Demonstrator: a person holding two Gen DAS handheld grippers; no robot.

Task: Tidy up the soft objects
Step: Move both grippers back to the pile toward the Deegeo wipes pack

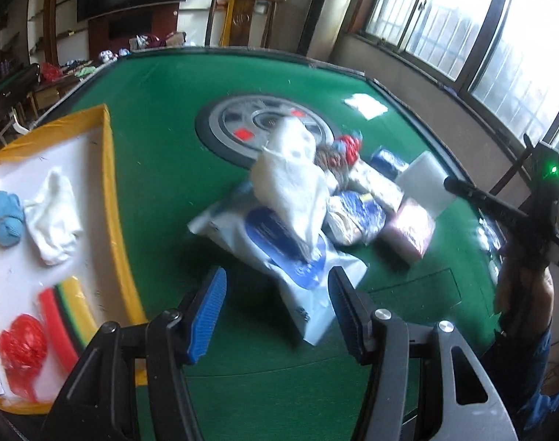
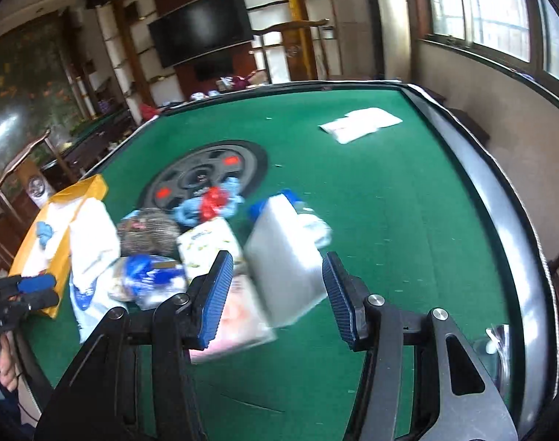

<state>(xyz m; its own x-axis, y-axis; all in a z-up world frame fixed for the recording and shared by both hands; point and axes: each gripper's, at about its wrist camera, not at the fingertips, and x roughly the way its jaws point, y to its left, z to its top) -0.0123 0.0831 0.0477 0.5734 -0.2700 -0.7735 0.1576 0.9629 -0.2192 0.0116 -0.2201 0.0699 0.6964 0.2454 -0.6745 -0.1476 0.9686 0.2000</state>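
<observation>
Two hand-held grippers, left (image 1: pixel 277 308) and right (image 2: pixel 277 296), partly open, empty

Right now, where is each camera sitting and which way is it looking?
Left wrist view: sits on the left tongs, looks down at the pile's white cloth and yellow-rimmed tray; right tongs show.
Right wrist view: sits on the right tongs, faces the white block; left tongs show.
Both share the green table.

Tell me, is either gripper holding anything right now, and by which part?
Nothing is held. The left gripper and right gripper both stand open above the pile, pads empty.
</observation>
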